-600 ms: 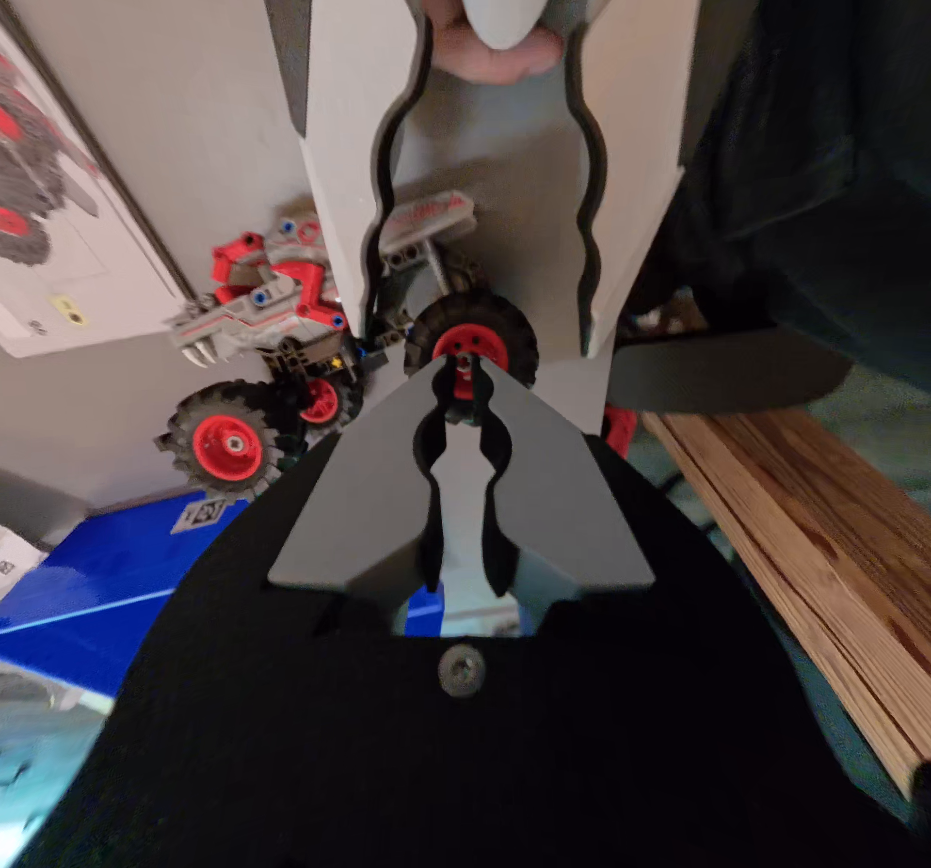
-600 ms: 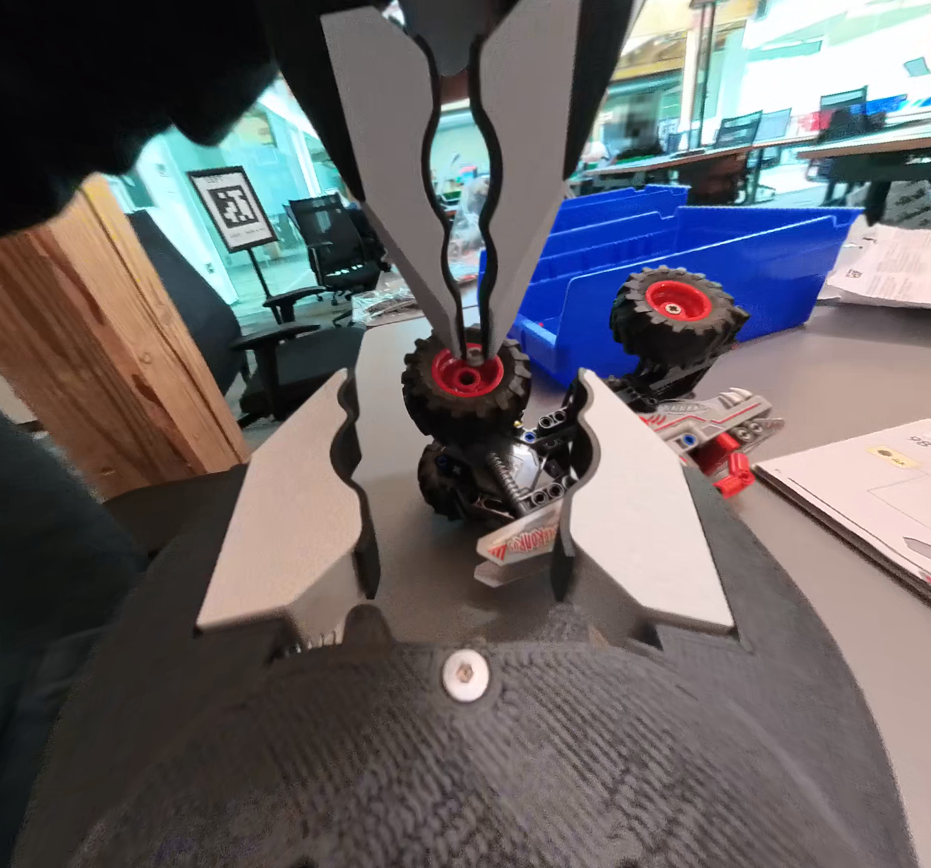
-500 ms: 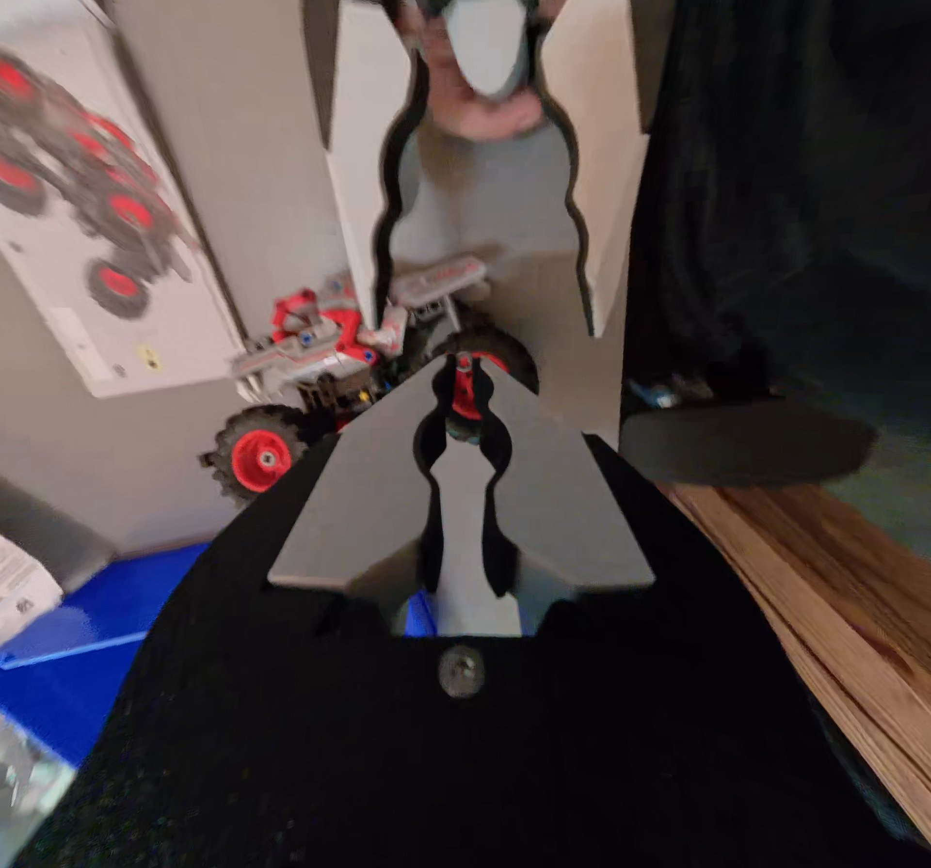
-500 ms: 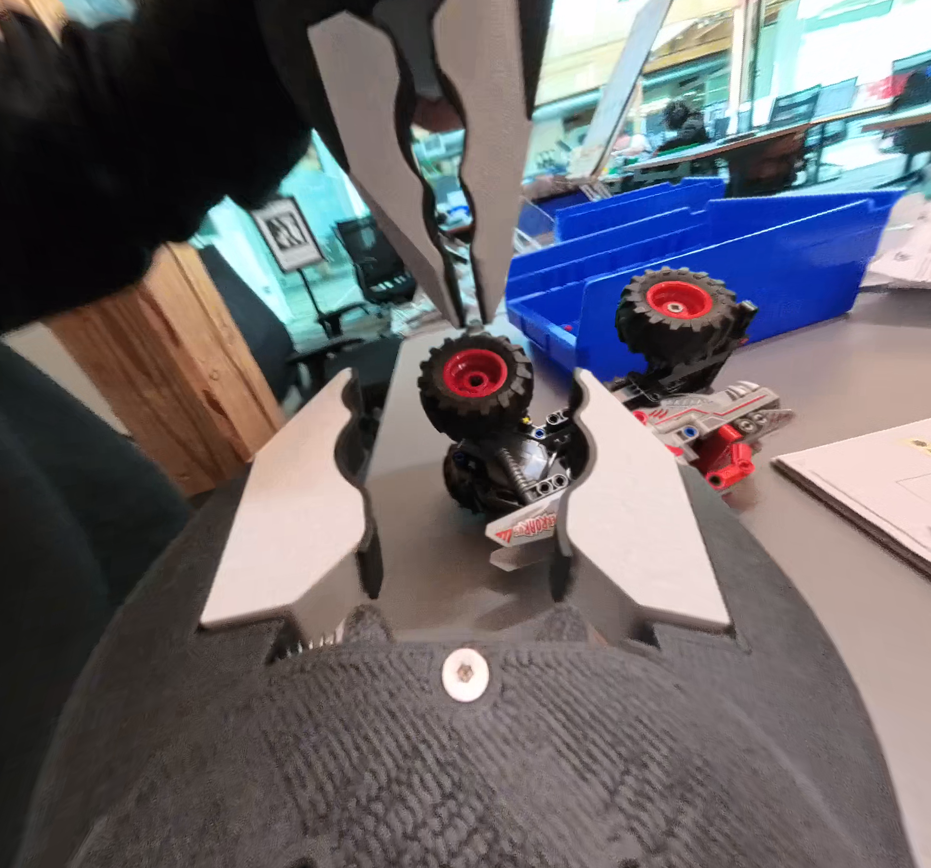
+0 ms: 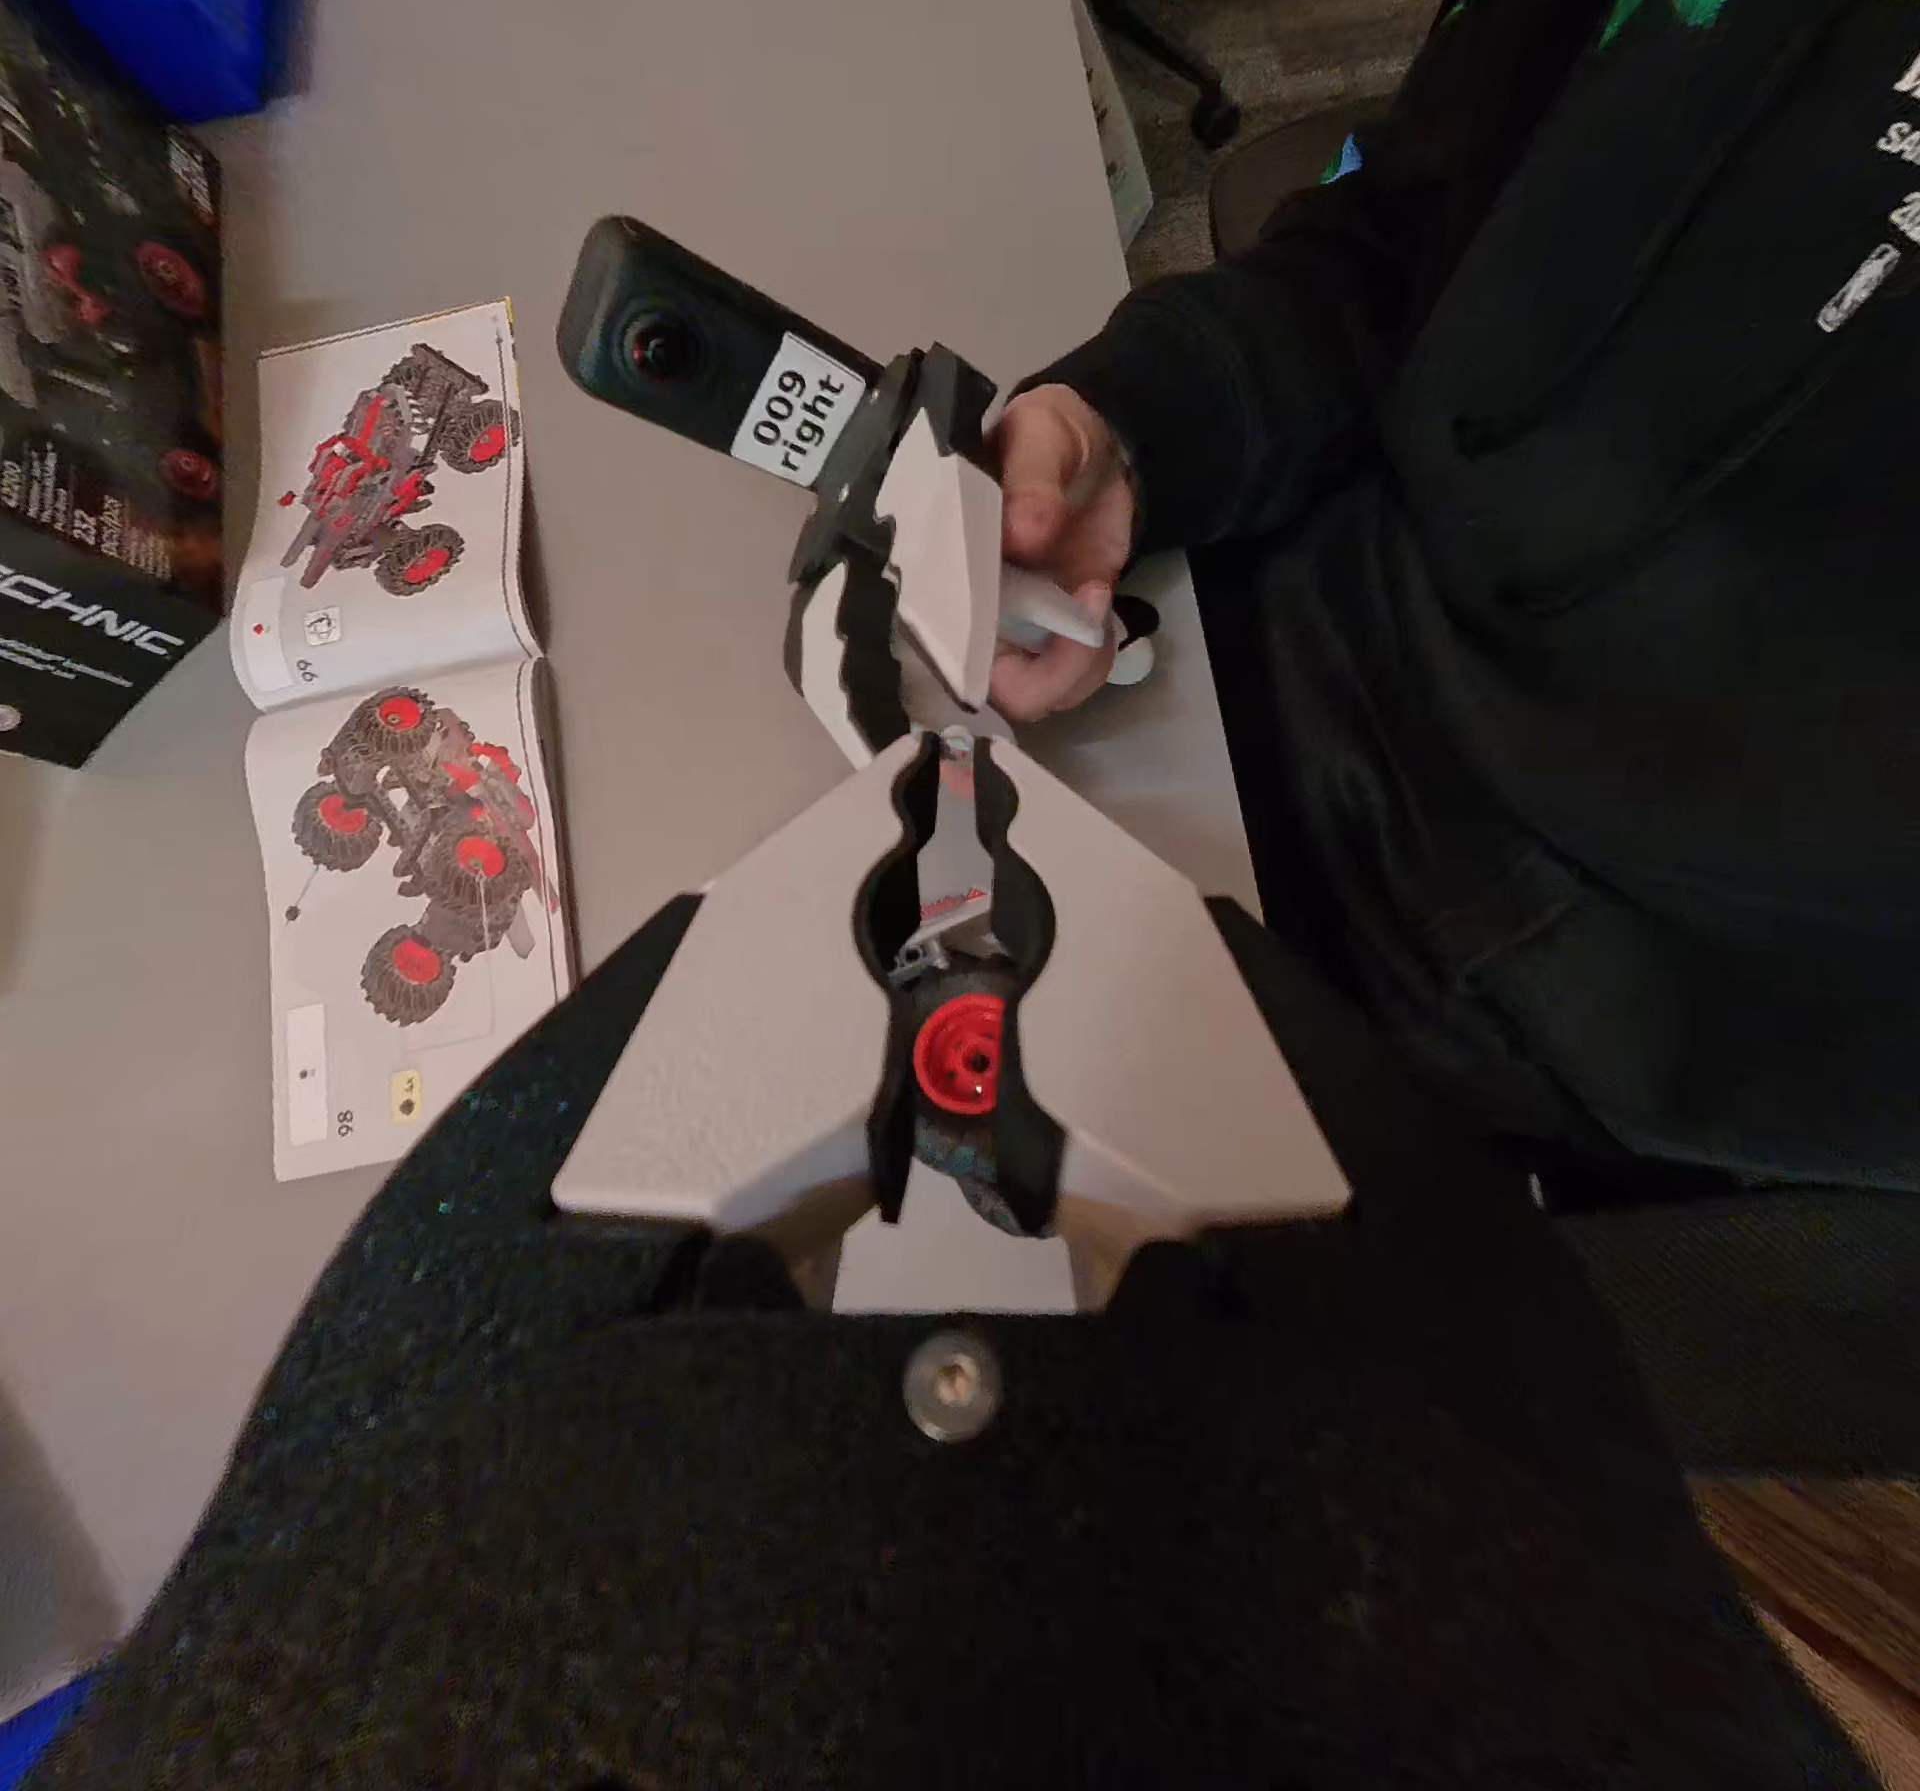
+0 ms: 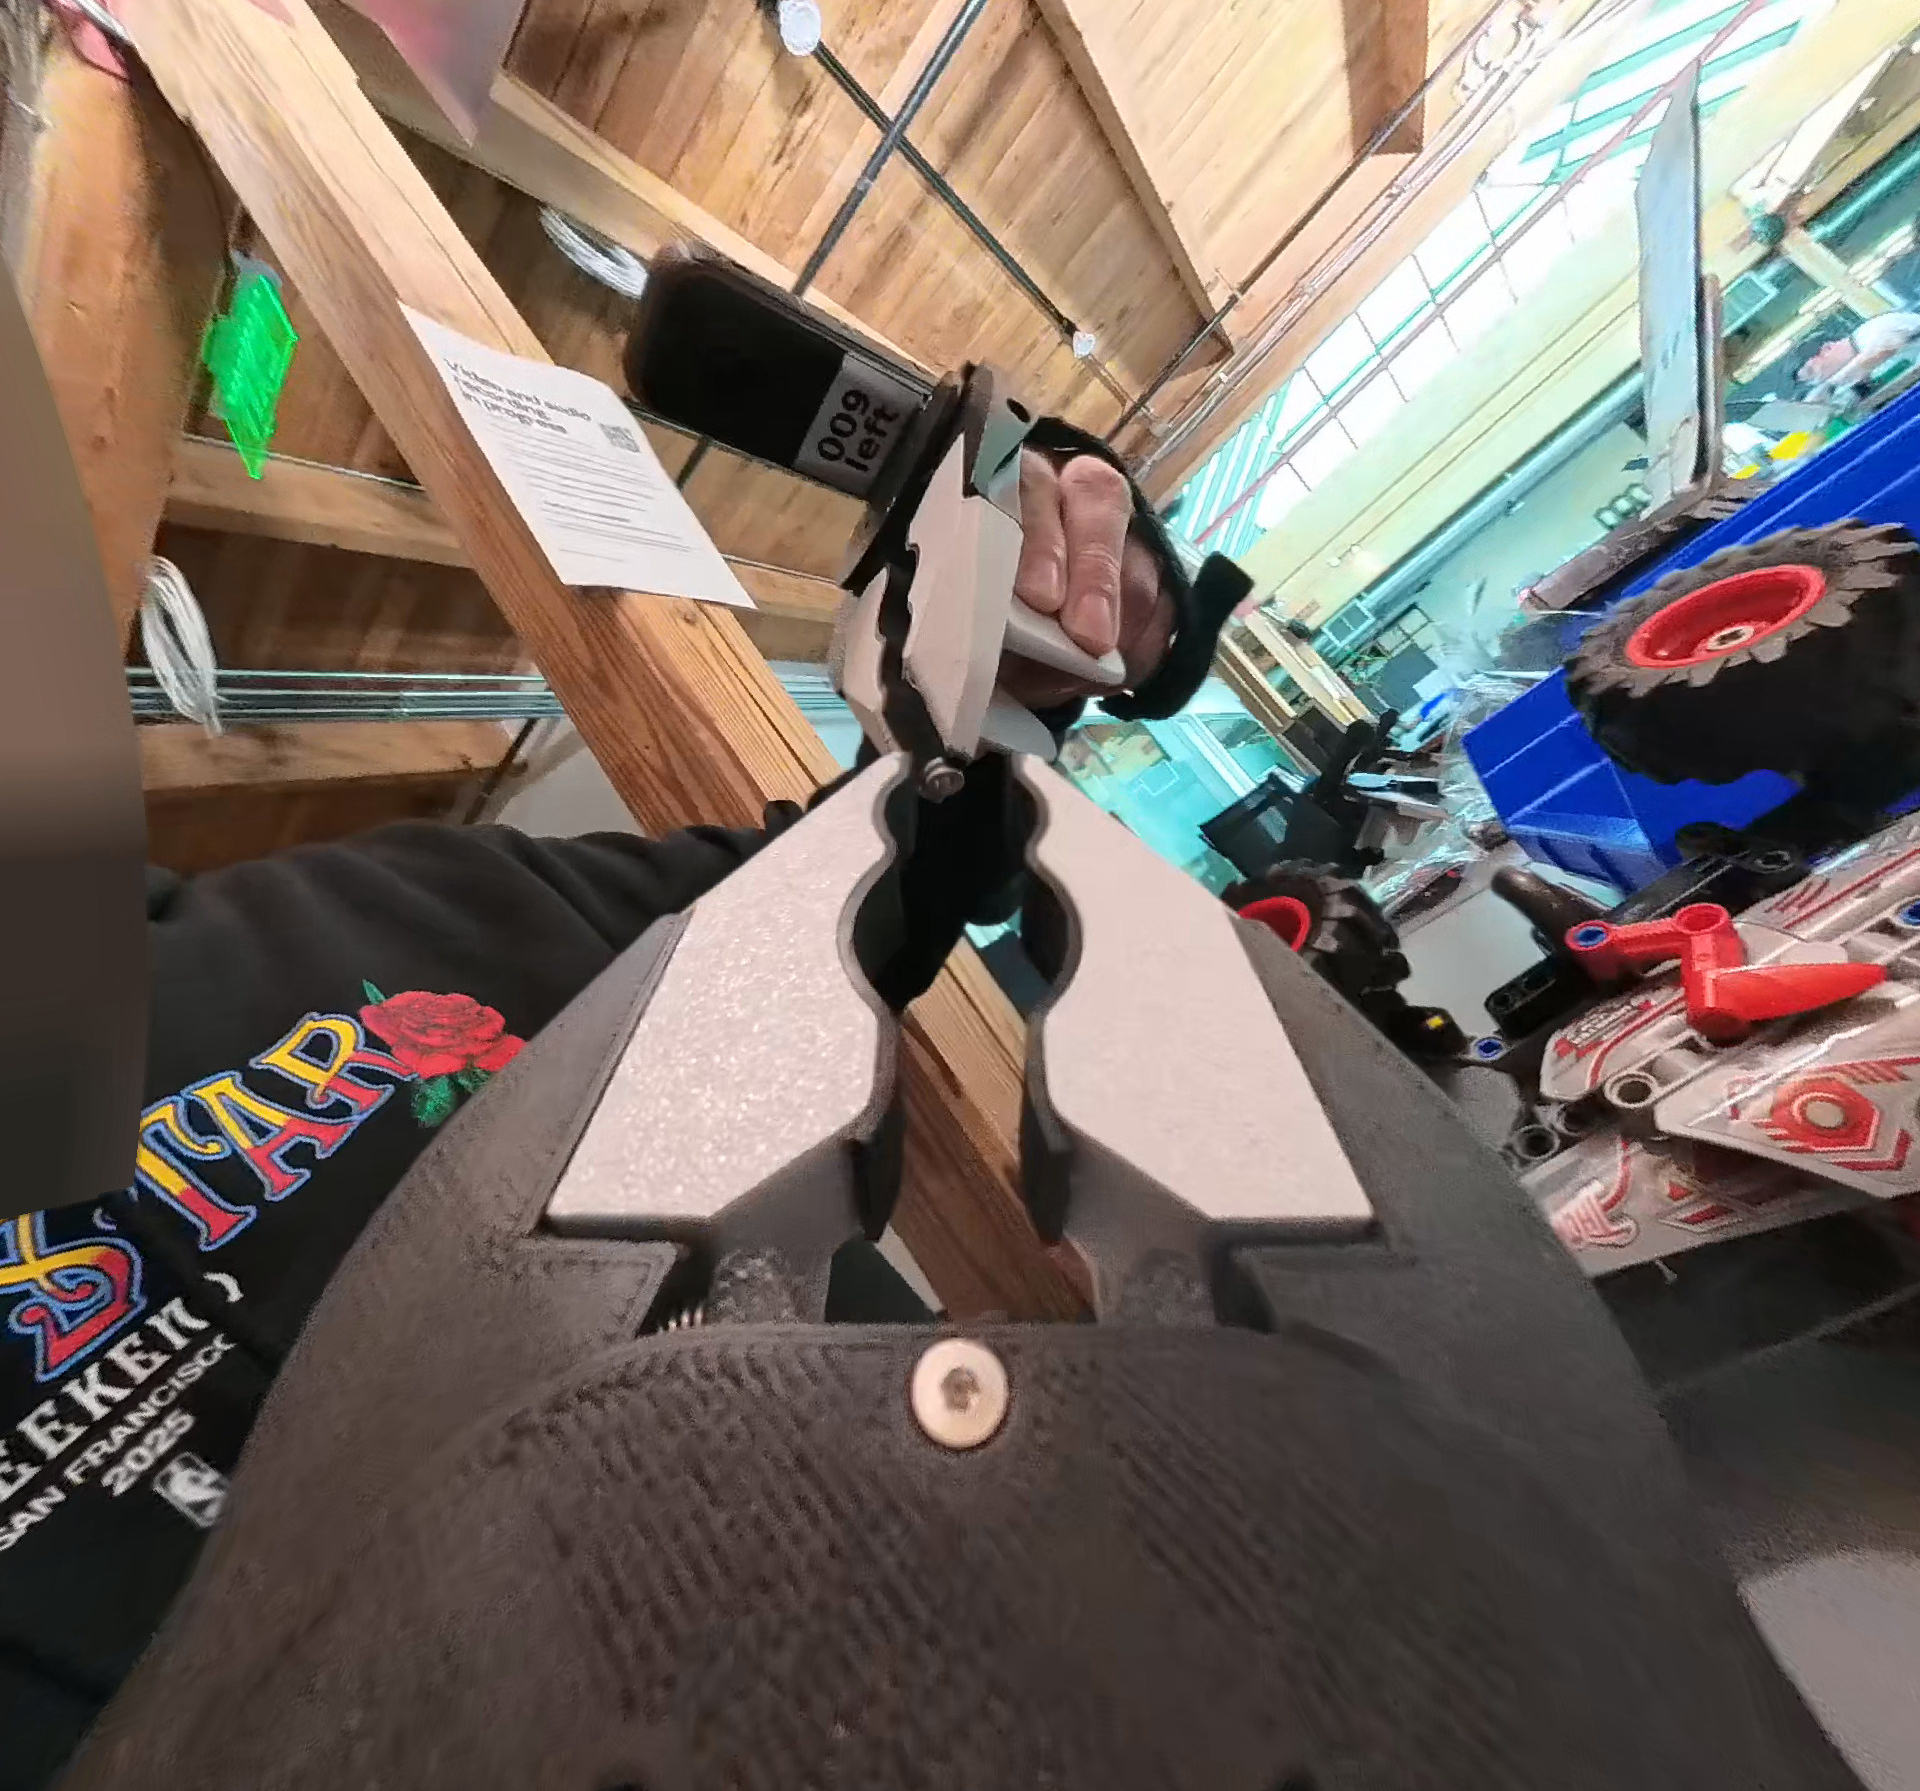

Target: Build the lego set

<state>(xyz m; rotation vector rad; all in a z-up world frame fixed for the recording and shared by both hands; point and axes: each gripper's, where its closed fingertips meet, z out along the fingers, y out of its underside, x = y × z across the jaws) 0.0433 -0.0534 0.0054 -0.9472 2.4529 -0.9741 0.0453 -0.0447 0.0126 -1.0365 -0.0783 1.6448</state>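
My left gripper is shut on a small grey Lego piece at its fingertips, held up above the table. My right gripper has its jaws drawn close together, and its tips meet the left gripper's tips at that same small grey piece. In the left wrist view the right gripper comes in from above. In the right wrist view the left gripper does the same. The Lego monster truck, grey and red with black tyres, lies on the table to the right. Its red wheel hub shows through the left fingers' gap.
An open instruction booklet and a black set box lie on the grey table to the left. Blue bins stand behind the truck. A person in a black hoodie sits close on the right. A wooden post stands behind. Less than 4 cm separates the two grippers' tips.
The left gripper has lifted the small piece off the truck's wheel and now looks down on the table. The right jaws have gone from wide open to nearly closed, and the two grippers' tips have met.
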